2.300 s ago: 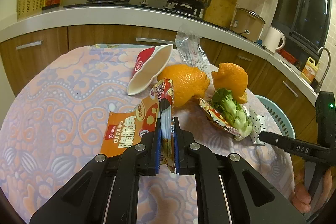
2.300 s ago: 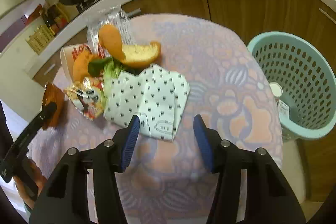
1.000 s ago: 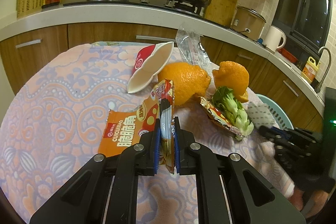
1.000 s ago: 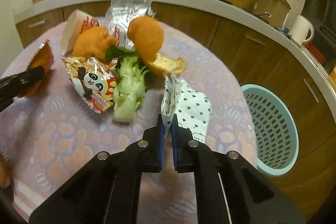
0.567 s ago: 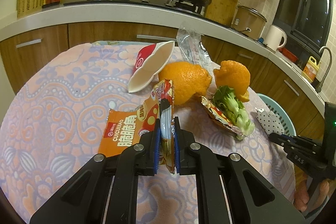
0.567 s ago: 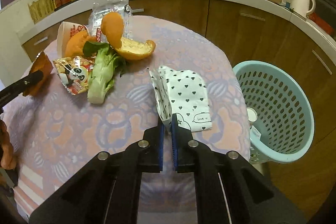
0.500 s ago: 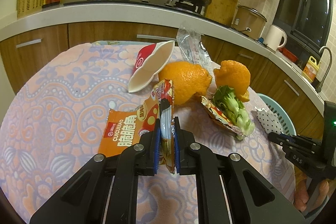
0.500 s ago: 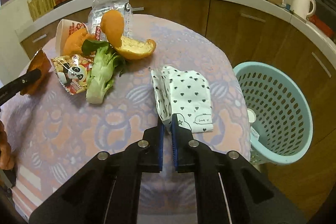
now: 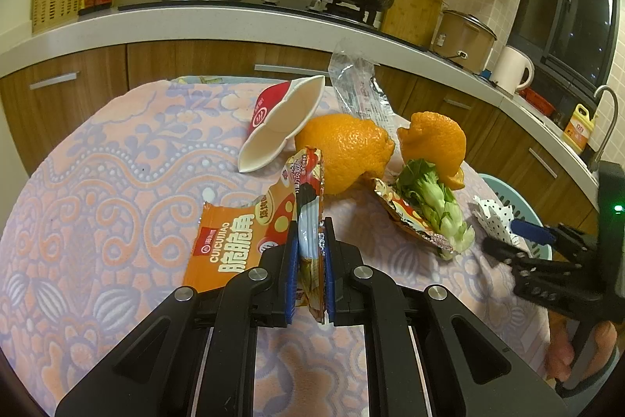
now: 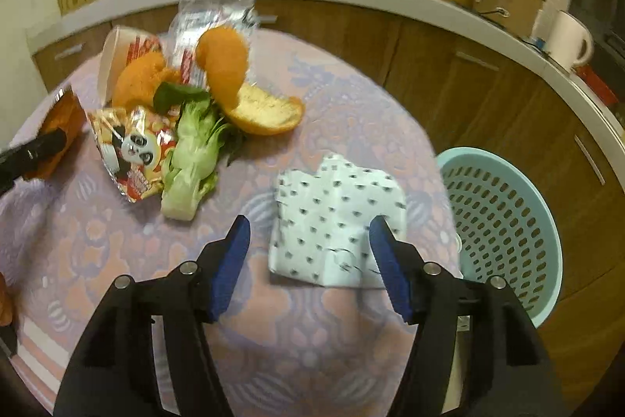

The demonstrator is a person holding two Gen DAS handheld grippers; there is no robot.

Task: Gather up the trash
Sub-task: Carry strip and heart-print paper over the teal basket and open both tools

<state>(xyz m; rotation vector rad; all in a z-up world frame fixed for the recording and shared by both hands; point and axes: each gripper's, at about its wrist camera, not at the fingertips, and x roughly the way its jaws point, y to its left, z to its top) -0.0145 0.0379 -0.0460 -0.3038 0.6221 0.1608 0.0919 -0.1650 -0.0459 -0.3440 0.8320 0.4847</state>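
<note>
The left gripper (image 9: 308, 245) is clamped tight on one orange snack wrapper (image 9: 250, 233), which lies on the patterned tablecloth (image 9: 97, 190). The right gripper (image 10: 308, 245) stands wide open, holding nothing, its two blue pads on either side of one polka-dot paper napkin (image 10: 332, 217) resting on the cloth. Just right of the napkin, off the table edge, stands one light-blue basket (image 10: 508, 213). Left of the napkin lies the rest of the trash: two pieces of orange peel (image 10: 234, 81), one piece of green vegetable (image 10: 191, 159), one panda-printed foil wrapper (image 10: 133, 147), one crushed paper cup (image 9: 281, 120) and one clear plastic bag (image 9: 355, 85).
</note>
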